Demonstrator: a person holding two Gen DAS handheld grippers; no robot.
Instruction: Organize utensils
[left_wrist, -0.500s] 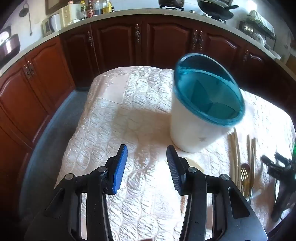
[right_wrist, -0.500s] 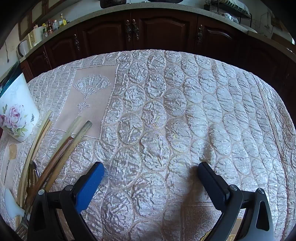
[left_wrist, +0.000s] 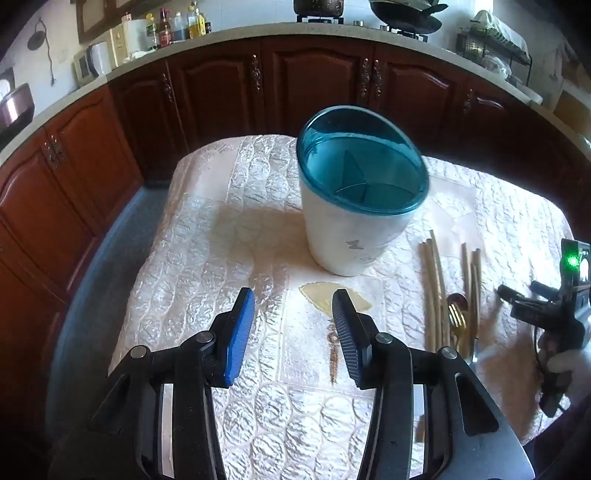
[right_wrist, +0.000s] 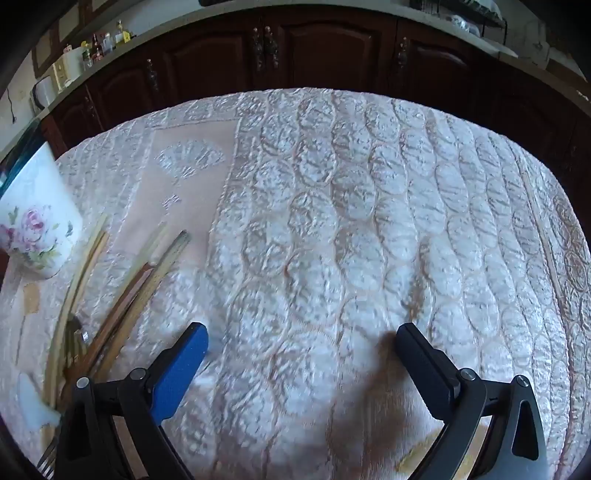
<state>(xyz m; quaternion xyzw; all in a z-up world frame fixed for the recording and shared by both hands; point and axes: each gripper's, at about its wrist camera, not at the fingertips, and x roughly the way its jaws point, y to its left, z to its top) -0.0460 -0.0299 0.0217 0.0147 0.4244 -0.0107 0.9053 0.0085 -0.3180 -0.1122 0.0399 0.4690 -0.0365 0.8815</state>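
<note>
Left wrist view: the left gripper (left_wrist: 293, 325) hangs open before the holder (left_wrist: 354, 221); the right gripper (right_wrist: 301, 345) gapes beside blurred, seemingly wooden chopsticks (right_wrist: 122, 295).

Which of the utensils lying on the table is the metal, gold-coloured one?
The gold fork, tines shining among the wooden chopsticks, right of the holder. Everything else there looks like plain wood.

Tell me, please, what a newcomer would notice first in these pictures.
The white utensil holder with its teal rim stands out, upright in the middle of the quilted tablecloth. To its right lies a bundle of chopsticks with a gold fork among them. Both the left gripper and the right gripper are open and hold nothing.
</note>
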